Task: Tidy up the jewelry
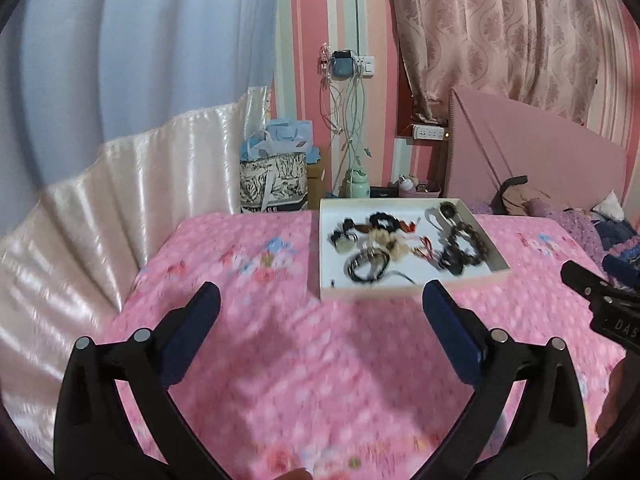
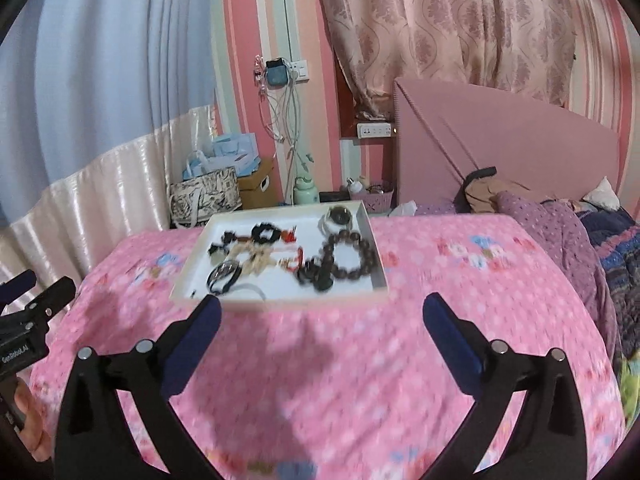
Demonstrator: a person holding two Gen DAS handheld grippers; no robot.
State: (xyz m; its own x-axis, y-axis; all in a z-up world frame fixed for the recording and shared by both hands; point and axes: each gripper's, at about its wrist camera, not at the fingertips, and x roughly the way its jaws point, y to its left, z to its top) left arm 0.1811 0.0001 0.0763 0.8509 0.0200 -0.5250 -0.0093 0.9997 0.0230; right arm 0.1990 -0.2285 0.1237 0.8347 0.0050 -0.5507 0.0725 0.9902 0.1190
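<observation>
A white tray (image 2: 378, 276) of blurred, seemingly beaded jewelry (image 2: 352, 258) lies on the pink bed (image 2: 360, 360), just beyond both tools, left tool (image 1: 320, 296) and right tool (image 2: 320, 308), each spread wide, holding nothing

Open pink bedspread (image 1: 248, 352) ahead of both wide-spread grippers, nothing lying on it short of the tray (image 1: 412, 294). From left gripper (image 1: 320, 308): tray at 1 o'clock, low rim along the near edge, jewelry heap (image 1: 400, 246) crowding the middle and right; bare white floor only along the tray's left side and near-left corner. Right gripper (image 1: 600, 304) intruding at 3 o'clock. From right gripper (image 2: 320, 316): tray at 11 o'clock, bead bracelet (image 2: 352, 258) filling its right half; left gripper (image 2: 36, 312) at 9 o'clock. Rumpled purple bedding (image 2: 560, 232) blocking 2 o'clock. Clear bedspread at 10 o'clock in left view.
</observation>
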